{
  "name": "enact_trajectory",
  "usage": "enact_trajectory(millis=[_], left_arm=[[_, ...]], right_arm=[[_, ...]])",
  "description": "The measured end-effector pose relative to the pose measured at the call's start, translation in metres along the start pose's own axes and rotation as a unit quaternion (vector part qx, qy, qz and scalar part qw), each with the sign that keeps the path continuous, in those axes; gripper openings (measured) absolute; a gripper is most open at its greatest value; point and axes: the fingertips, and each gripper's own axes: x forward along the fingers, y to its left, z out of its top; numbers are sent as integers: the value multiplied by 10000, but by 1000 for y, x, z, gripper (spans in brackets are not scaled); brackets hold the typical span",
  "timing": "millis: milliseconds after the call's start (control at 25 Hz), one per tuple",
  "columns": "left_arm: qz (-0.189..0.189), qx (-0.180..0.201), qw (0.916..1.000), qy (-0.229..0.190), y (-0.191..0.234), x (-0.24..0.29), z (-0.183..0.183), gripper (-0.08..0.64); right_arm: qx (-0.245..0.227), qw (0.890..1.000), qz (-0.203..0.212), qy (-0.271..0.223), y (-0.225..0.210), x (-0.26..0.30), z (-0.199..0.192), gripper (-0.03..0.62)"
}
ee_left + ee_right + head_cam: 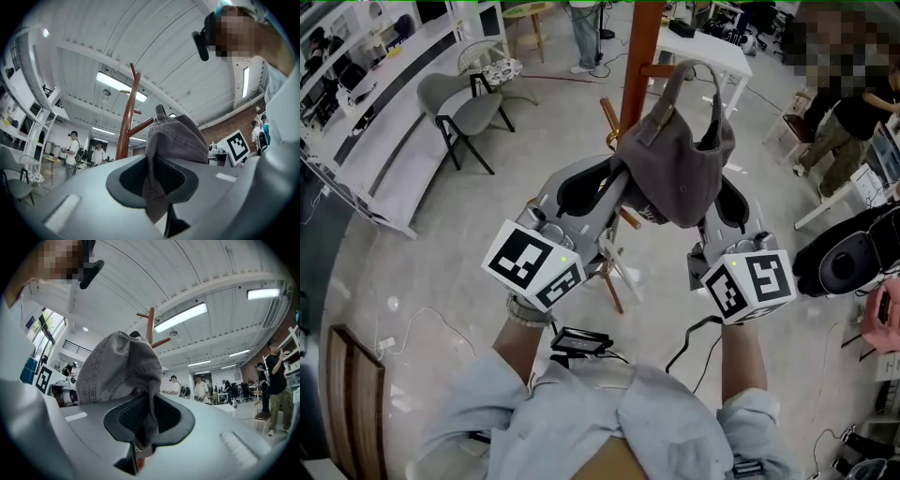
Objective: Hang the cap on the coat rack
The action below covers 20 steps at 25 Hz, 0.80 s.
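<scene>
i've got the grey cap (680, 159) pinched from both sides, left gripper (605, 183) and right gripper (727, 202) each clamped tight on its fabric. it hangs between them, right by the coat rack (639, 56) pole, with the strap loop pointing up.

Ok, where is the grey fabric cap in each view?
Head view: grey fabric cap upper centre, between left tool and right tool.
Left gripper view: cap centre, rising from left tool's shut jaws.
Right gripper view: cap left of centre, above right tool.
Shared landmark: reddish-brown wooden coat rack behind it.
</scene>
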Motion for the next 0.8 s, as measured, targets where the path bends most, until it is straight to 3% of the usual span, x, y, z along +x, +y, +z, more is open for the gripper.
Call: enact_trajectory(millis=[160,800], left_arm=[[37,-163,9998,144,8,4,-5,51],[374,-108,9984,410,47,0,-25,52]], right_arm=[[46,9999,29,120,-4,11,-4,46],[390,9965,330,657,2,51,-40,46]])
